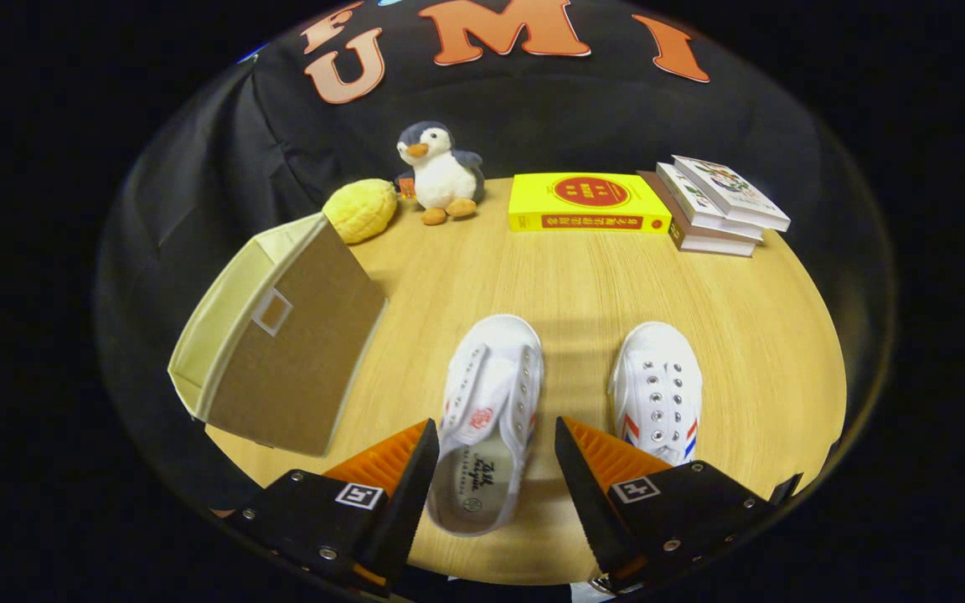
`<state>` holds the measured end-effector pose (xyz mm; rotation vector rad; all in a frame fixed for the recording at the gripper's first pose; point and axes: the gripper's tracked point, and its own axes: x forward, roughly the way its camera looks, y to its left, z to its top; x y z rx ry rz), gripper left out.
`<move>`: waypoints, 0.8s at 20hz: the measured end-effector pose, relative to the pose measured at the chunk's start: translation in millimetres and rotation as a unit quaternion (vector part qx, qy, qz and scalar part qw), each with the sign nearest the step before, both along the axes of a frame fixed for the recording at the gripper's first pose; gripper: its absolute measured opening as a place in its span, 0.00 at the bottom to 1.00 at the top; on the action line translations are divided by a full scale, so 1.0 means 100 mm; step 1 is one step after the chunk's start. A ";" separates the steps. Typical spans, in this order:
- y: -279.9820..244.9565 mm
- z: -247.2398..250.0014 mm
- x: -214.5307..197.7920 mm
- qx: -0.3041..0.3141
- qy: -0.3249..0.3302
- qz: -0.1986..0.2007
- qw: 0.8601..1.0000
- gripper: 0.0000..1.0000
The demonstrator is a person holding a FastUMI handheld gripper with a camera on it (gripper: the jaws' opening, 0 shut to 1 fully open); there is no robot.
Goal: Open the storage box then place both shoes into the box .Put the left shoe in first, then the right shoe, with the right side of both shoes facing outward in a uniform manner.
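Hand-held gripper (496,435) agape astride canvas shoe (489,419)

Bright, even overhead light, soft shadows, sharp centre, strong fisheye bending at edges.

2 white shoes (489,419) (658,389) lie side by side, toes away; beige storage box (277,335) left, tipped sideways.
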<state>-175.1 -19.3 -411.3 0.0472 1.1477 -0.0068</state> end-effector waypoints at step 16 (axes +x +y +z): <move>-0.15 -0.66 0.23 -0.028 -0.012 0.012 0.999 0.38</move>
